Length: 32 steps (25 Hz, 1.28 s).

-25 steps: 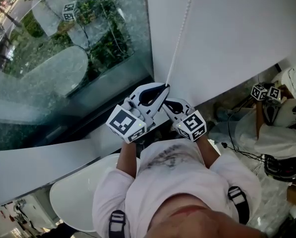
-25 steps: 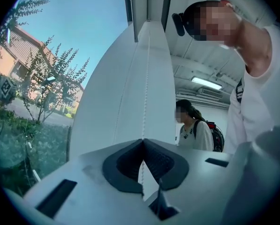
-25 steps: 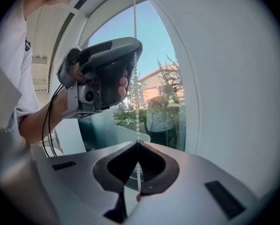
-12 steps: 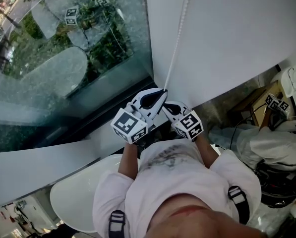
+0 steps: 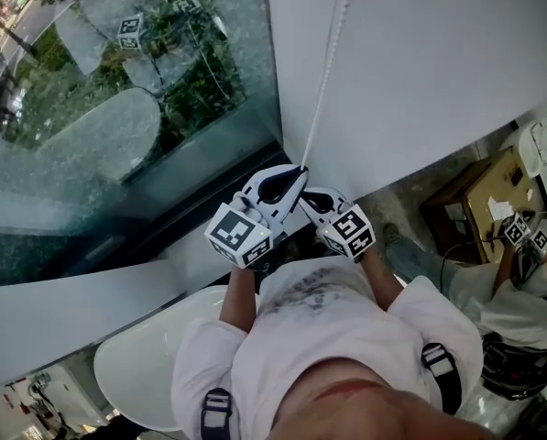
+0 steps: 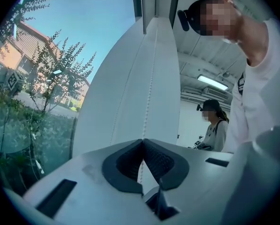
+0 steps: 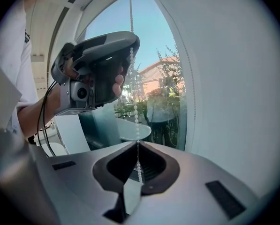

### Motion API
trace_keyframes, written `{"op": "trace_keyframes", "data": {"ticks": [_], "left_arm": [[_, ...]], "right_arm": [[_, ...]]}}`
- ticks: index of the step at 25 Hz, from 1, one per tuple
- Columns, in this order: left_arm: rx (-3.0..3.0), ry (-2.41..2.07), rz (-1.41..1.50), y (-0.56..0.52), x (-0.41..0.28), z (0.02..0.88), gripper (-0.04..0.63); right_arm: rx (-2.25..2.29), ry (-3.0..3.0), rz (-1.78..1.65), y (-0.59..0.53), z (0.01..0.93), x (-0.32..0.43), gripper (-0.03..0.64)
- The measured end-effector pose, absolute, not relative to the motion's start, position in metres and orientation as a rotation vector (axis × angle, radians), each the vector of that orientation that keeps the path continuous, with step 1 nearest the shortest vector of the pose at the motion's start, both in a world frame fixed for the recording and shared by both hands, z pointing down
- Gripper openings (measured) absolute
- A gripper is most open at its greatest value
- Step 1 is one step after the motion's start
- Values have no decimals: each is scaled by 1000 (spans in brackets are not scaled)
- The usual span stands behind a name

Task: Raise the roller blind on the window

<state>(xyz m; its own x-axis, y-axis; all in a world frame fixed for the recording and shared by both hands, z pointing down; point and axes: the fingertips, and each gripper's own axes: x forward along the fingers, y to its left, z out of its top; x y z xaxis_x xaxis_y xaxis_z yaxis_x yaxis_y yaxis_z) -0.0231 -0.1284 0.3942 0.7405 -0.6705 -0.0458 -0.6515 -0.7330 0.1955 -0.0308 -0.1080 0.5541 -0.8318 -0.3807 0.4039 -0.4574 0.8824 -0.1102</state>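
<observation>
The white roller blind (image 5: 420, 62) hangs beside the window glass (image 5: 117, 108), and its bead chain (image 5: 326, 71) runs down along its edge. In the head view my left gripper (image 5: 301, 169) is shut on the bead chain, with my right gripper (image 5: 302, 194) just below it. The left gripper view shows my left gripper (image 6: 143, 142) closed at the tip, the bead chain (image 6: 150, 83) rising from it along the blind (image 6: 130, 93). In the right gripper view my right gripper (image 7: 138, 143) is shut on the bead chain (image 7: 133, 93), which passes the left gripper (image 7: 100, 67) above.
A white round seat (image 5: 149, 365) stands under my left arm. At the right, another person (image 5: 507, 291) crouches by a wooden box (image 5: 484, 195) and cables. A second bystander (image 6: 215, 128) stands indoors. The window sill (image 5: 62, 310) runs below the glass.
Both grippers have sunk a little with the chain, still closed on it. The person at the right has moved towards the lower right, uncovering the wooden box.
</observation>
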Motion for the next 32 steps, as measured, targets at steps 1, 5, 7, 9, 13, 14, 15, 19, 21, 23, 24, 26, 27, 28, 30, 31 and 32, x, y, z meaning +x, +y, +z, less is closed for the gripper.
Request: {"op": "trace_keyframes", "data": {"ticks": [1, 5, 7, 9, 13, 14, 15, 19, 21, 23, 24, 26, 27, 28, 30, 31, 32], "left_arm": [[2775, -1064, -173, -128, -24, 393, 9], [2777, -1089, -182, -130, -29, 390, 9], [2779, -1108, -174, -131, -30, 391, 9], [2777, -1137, -181, -131, -34, 391, 11], [2760, -1216, -218, -135, -48, 390, 45], [2758, -1235, -223, -135, -53, 389, 52], [2758, -1258, -227, -135, -57, 389, 57], [2735, -1372, -239, -133, -70, 388, 55], [2722, -1419, -227, -129, -75, 392, 52], [2709, -1452, -214, -125, -80, 397, 32], [2703, -1466, -207, -123, -82, 399, 24], [2692, -1492, -191, -118, -84, 404, 14], [2686, -1505, -184, -117, -85, 407, 12], [2678, -1519, -176, -115, -85, 411, 9], [2660, -1544, -157, -113, -85, 421, 9], [2649, -1552, -150, -112, -85, 427, 8], [2639, -1556, -146, -111, -84, 431, 8]], "right_arm": [[619, -2682, 272, -108, 553, -32, 63], [615, -2671, 237, -106, 554, -32, 63], [617, -2660, 214, -104, 553, -30, 64], [631, -2655, 182, -104, 549, -30, 64], [666, -2675, 142, -108, 536, -30, 152], [677, -2676, 128, -109, 532, -29, 152], [690, -2678, 113, -111, 528, -28, 152], [753, -2706, 50, -115, 503, -18, 152], [781, -2728, 21, -115, 487, -14, 138], [810, -2758, -2, -115, 470, -12, 96], [823, -2778, -18, -116, 461, -12, 83], [842, -2824, -53, -116, 446, -11, 69], [846, -2836, -56, -116, 442, -10, 63], [847, -2834, -45, -115, 441, -8, 61], [843, -2823, -20, -115, 445, -6, 61], [844, -2822, -13, -115, 448, -5, 61], [847, -2824, -7, -115, 450, -4, 61]]}}
